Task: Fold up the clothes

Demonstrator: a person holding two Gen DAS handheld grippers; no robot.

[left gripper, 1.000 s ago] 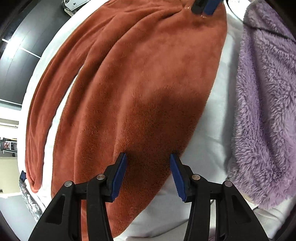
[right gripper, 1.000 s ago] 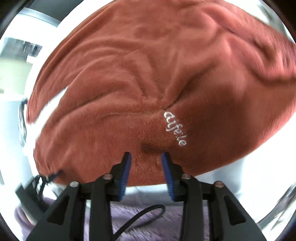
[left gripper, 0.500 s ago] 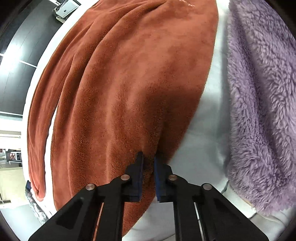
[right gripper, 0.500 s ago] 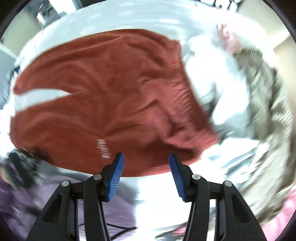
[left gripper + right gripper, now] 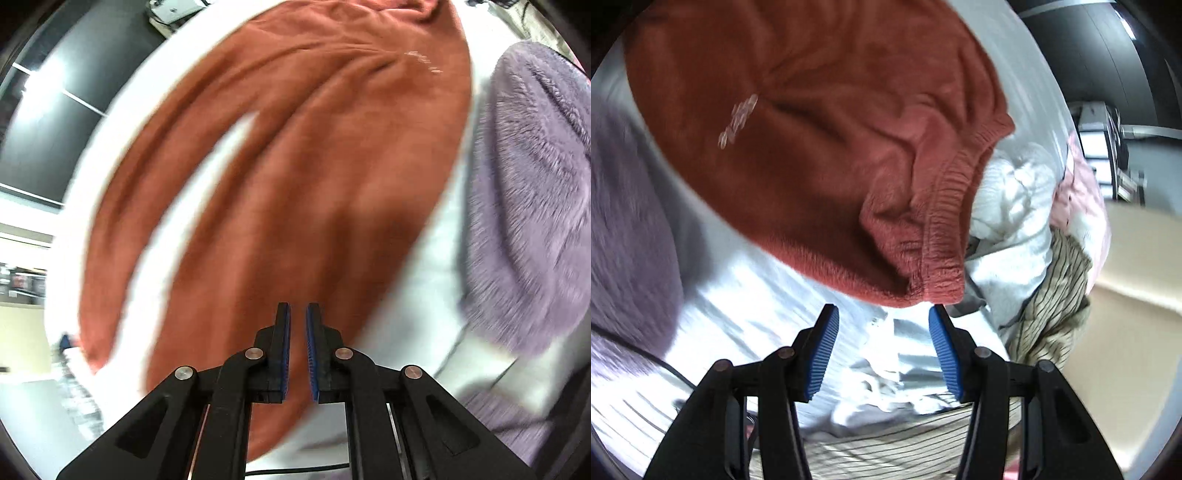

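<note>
Rust-brown fleece trousers [image 5: 295, 166] lie spread on a white bed sheet [image 5: 436, 314], the two legs running down to the left in the left wrist view. My left gripper [image 5: 297, 306] is shut on the trousers' near edge, with rust fabric showing in the thin slit between its pads. In the right wrist view the trousers [image 5: 812, 129] fill the upper left, and their ribbed waistband [image 5: 945, 229] ends in a corner just above my right gripper [image 5: 882, 310]. That gripper is open with only white sheet between its fingers.
A fluffy purple garment [image 5: 535, 184] lies right of the trousers; it is at the left edge [image 5: 624, 221] in the right wrist view. A pile of white [image 5: 1015, 192], pink [image 5: 1078, 184] and striped [image 5: 1056, 295] clothes sits to the right. A black cable [image 5: 657, 362] crosses the sheet.
My left gripper closed on the trousers' edge and rose, so more of the garment shows. My right gripper let go near the logo, opened, rolled and swung over to the waistband corner.
</note>
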